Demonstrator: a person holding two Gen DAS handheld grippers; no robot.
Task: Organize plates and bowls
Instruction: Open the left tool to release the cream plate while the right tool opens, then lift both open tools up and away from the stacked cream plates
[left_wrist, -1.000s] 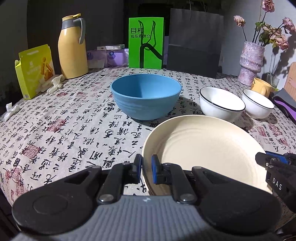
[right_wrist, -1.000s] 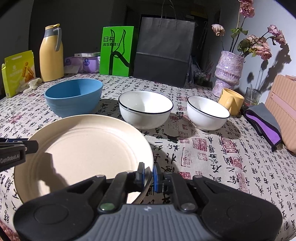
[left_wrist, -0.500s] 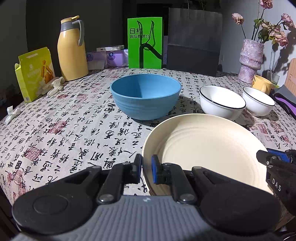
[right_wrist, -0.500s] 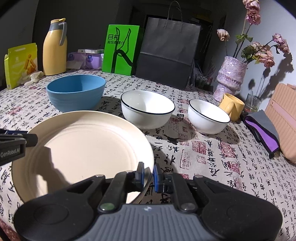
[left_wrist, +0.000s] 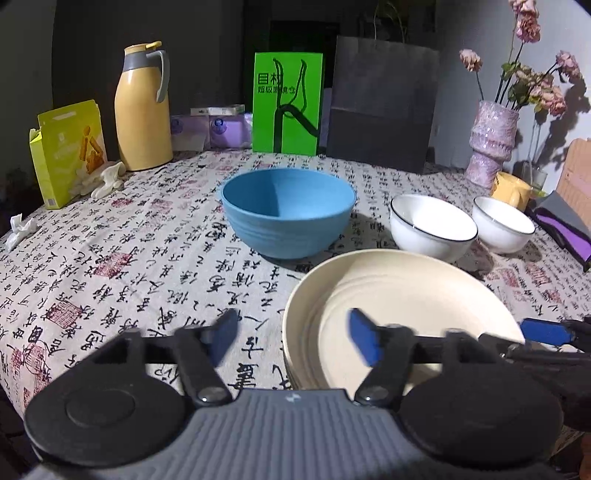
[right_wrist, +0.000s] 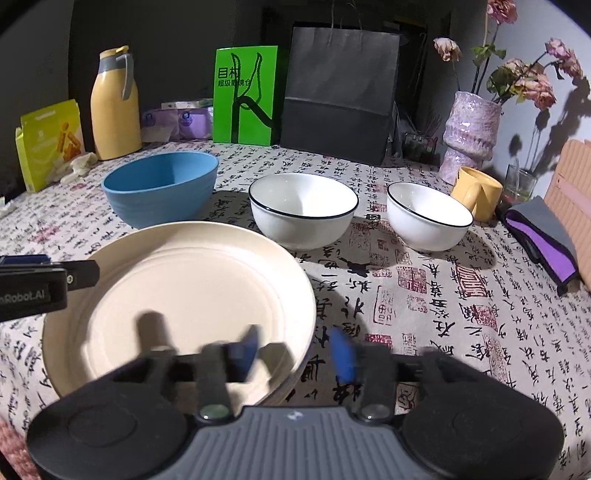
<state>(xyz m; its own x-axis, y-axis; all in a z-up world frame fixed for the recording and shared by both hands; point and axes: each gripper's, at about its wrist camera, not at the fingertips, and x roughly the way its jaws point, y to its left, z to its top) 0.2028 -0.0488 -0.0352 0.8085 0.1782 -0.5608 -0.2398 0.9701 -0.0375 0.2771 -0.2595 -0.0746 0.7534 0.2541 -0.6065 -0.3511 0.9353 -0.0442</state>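
A cream plate (left_wrist: 406, 306) (right_wrist: 192, 295) lies on the patterned tablecloth nearest me. My left gripper (left_wrist: 293, 336) straddles its left rim, jaws opening and motion-blurred, the pads clear of the rim. My right gripper (right_wrist: 293, 352) straddles the right rim in the same way, jaws opening, pads off the plate. Behind the plate stand a blue bowl (left_wrist: 288, 210) (right_wrist: 162, 192), a larger black-rimmed white bowl (left_wrist: 432, 225) (right_wrist: 303, 210) and a smaller one (left_wrist: 504, 229) (right_wrist: 430, 218), all upright and empty.
Along the back stand a yellow box (left_wrist: 68, 147), a yellow thermos jug (left_wrist: 142, 107), a green box (left_wrist: 286, 103), a black paper bag (right_wrist: 340, 96) and a purple vase with flowers (right_wrist: 469, 133). A yellow mug (right_wrist: 476, 192) and a purple-grey cloth (right_wrist: 543, 240) lie at the right.
Both grippers were shut on the cream plate's rim, one on each side; both have now spread their jaws and let go. The plate has stayed where it was.
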